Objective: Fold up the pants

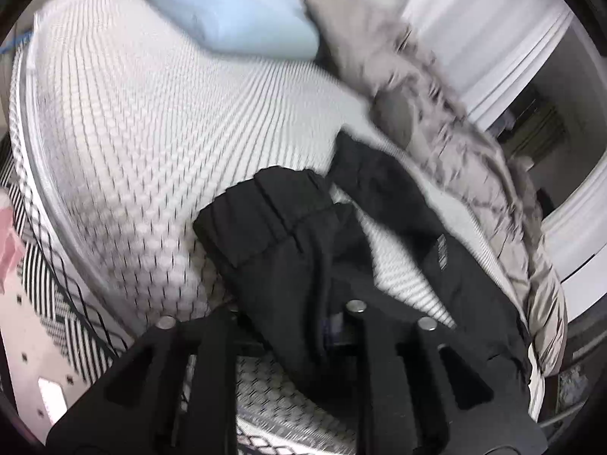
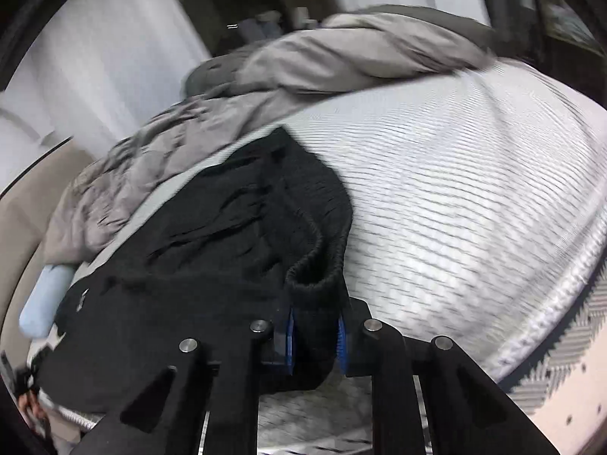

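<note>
Black pants [image 1: 292, 250] lie bunched on a white textured mattress [image 1: 151, 132]. In the left wrist view, my left gripper [image 1: 296, 322] is shut on the pants fabric, which drapes over and hides the fingertips; a ribbed elastic band shows just ahead. In the right wrist view, the pants [image 2: 212, 250] spread to the left, and my right gripper [image 2: 315, 333] is shut on the ribbed band [image 2: 318, 276], pinched between blue pads [image 2: 290, 335]. Both views are blurred by motion.
A grey quilt lies crumpled along the mattress's far side [image 1: 436, 121] [image 2: 303, 64]. A light blue pillow [image 1: 227, 11] sits at the head, also seen in the right wrist view [image 2: 43, 303]. The mattress edge [image 2: 550, 326] drops to a patterned floor. White wardrobe doors [image 1: 493, 19] stand behind.
</note>
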`<state>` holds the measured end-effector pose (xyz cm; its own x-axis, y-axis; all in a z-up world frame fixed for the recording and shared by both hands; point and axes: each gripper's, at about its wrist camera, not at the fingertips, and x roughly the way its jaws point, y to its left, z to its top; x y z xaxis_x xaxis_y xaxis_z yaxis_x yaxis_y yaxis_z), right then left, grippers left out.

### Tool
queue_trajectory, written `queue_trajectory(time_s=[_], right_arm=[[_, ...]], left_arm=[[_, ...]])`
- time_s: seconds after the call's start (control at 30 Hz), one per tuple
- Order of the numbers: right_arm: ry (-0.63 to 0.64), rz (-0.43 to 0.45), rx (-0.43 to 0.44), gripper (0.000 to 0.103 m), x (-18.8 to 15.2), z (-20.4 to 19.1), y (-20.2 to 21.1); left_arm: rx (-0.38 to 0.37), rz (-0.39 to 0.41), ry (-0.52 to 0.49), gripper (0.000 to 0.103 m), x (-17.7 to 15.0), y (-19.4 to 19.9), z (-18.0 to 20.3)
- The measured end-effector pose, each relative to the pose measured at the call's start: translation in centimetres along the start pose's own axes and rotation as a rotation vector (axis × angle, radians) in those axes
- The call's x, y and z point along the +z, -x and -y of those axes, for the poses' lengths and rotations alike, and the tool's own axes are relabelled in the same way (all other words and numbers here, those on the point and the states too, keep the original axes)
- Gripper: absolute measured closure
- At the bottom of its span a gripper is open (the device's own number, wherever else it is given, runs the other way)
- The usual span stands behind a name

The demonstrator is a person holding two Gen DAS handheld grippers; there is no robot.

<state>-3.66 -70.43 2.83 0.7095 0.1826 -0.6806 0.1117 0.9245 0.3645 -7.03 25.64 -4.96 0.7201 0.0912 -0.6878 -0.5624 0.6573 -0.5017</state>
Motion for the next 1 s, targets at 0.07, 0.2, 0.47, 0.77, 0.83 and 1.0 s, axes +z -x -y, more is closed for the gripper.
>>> queue_trajectory(time_s=[0.07, 0.2, 0.47, 0.77, 0.83, 1.0], right_arm=[[-0.046, -0.041, -0.045, 0.063, -0.1, 0.6, -1.0], [-0.009, 0.070, -0.078, 0.027, 0.1, -0.5, 1.6], [0.120, 0.164, -0.032, 0.015, 1.2, -4.5, 5.3], [0.160, 0.152, 0.038, 0.015, 0.6, -7.3, 4.8], [0.153, 0.149, 0.038, 0.015, 0.7, -7.5, 4.5], [0.143, 0.150, 0.015, 0.014, 0.7, -6.8, 4.8]], left_arm=[[-0.014, -0.011, 0.013, 0.080, -0.2, -0.3, -0.8], [-0.002, 0.036, 0.033, 0.042, 0.6, 2.4, -2.2], [0.170, 0.235, 0.053, 0.027, 4.5, 7.0, -1.4], [-0.216, -0.223, 0.106, 0.028, 4.4, -7.6, 7.2], [-0.183, -0.233, 0.193, 0.038, 4.9, -10.5, 7.2], [-0.094, -0.097, 0.152, 0.103, 7.7, -10.3, 7.2]])
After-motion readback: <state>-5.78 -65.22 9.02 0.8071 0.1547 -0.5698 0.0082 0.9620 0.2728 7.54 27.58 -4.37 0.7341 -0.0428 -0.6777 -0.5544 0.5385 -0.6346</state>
